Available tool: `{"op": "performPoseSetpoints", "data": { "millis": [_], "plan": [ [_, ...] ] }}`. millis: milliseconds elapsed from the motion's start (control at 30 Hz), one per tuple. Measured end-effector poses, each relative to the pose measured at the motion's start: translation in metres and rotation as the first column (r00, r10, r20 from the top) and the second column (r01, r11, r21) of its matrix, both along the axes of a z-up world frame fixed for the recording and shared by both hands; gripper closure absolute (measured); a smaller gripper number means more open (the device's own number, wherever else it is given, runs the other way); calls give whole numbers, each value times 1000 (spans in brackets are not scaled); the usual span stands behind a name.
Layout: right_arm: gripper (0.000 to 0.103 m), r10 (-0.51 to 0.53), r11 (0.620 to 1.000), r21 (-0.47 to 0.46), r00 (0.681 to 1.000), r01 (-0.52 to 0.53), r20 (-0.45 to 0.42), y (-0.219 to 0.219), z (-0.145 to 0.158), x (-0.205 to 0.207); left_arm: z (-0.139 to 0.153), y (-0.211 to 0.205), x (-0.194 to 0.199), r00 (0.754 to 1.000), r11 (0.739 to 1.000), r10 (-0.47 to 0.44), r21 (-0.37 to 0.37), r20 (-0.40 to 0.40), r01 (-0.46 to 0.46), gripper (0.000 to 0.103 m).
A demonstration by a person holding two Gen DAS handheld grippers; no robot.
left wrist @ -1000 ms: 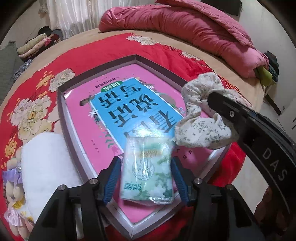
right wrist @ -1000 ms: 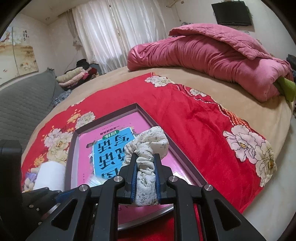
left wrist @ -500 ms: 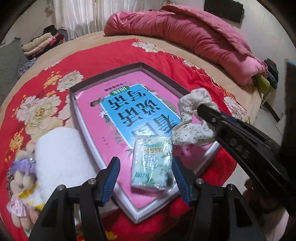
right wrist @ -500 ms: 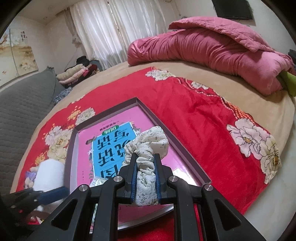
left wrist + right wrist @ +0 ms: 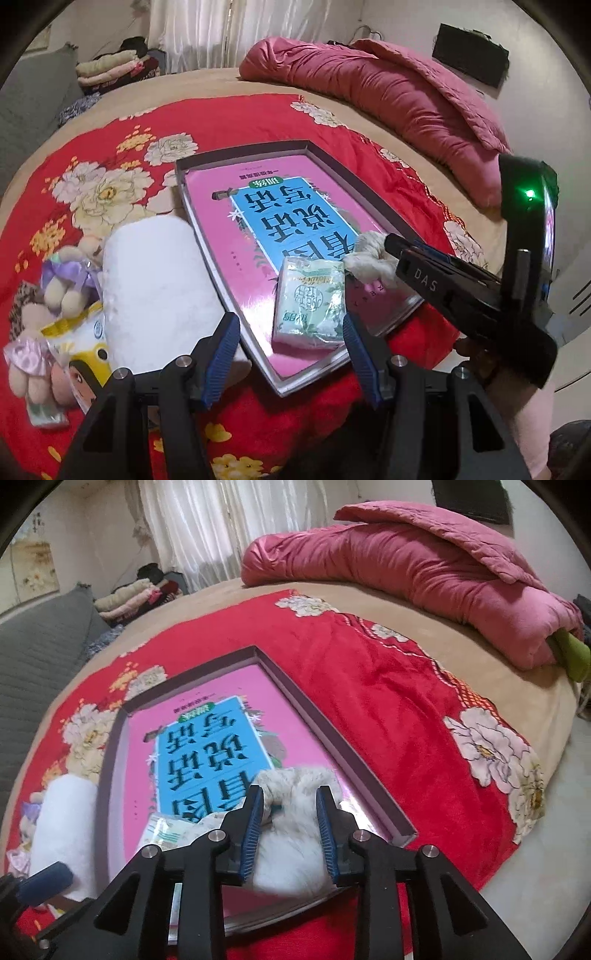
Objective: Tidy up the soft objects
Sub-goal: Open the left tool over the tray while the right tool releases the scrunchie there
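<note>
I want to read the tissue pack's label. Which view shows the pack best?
The left wrist view: the tissue pack lies whole in the tray, print facing up. The right wrist view shows only a corner behind the gripper.

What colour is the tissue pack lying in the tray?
Pale green and white tissue pack; clearest in the left wrist view.

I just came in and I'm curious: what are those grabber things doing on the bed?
Someone is tidying soft things into a shallow box on the red flowered blanket. The left hand-held gripper is open, and a tissue pack lies in the box just ahead of it. The right hand-held gripper has its fingers spread around a floral scrunchie resting in the box. A white towel roll and small plush toys wait beside the box.
</note>
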State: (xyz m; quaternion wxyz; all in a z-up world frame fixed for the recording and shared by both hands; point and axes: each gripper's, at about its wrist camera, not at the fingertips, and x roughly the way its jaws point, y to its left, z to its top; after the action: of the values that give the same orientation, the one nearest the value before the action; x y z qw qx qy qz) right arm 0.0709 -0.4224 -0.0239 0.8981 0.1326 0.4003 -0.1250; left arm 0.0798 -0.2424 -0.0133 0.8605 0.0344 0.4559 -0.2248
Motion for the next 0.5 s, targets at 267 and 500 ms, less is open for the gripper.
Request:
{"op": "performPoseSetpoints", "data": {
  "millis": [267, 500],
  "plan": [
    [63, -57, 998, -21, 998, 57, -16, -8, 0, -4, 7, 10, -8, 1000, 1000, 6, -31, 4, -6, 45],
    [48, -86, 995, -43, 996, 86, 11, -10, 5, -12, 14, 23, -13, 1000, 998, 16, -56, 5, -16, 45]
  ]
}}
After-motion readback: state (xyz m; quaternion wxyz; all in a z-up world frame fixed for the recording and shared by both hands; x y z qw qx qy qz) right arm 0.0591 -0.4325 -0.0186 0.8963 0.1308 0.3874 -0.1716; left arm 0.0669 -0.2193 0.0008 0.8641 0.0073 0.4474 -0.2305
